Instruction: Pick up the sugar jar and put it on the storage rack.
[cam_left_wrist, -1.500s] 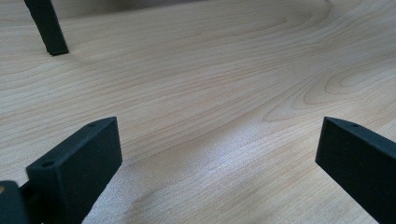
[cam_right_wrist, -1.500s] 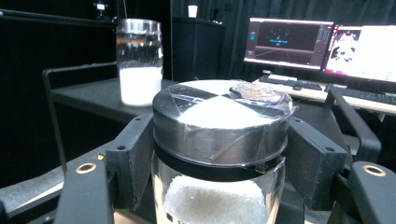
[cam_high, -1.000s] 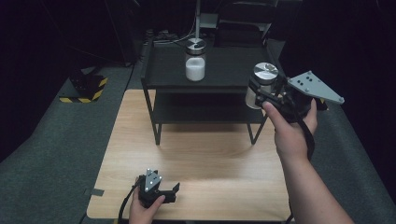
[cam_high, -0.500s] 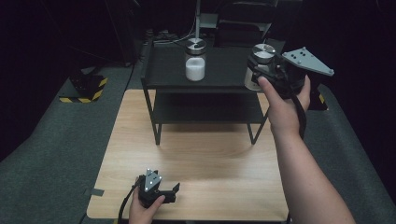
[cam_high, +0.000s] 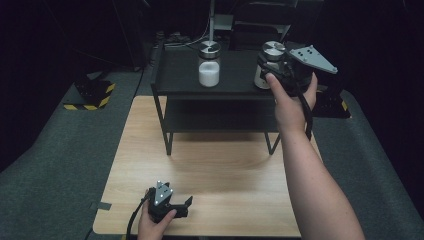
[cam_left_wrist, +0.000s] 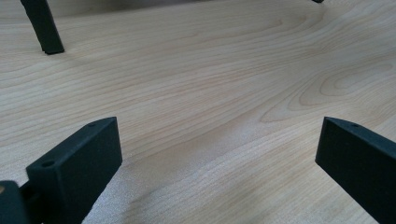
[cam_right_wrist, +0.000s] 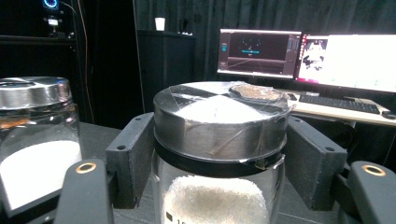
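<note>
Behind the right hand-held gripper – clamped on a jar – its own view reveals monitors.

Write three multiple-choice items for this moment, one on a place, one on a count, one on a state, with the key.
1. Where is the left gripper?
A. on the shelf's top
B. low over the wooden table's near edge
C. on the grey floor

2. How many metal-lidded jars are at the black shelf?
A. one
B. two
C. four

3. How is the right gripper?
A. shut on a jar
B. open and empty
C. lying on the table

Key: 1 B, the high view shows it by the wooden table's near edge. 2 B, the jar of white powder and the held jar. 3 A, its jaws clamp that jar just under the lid.
</note>
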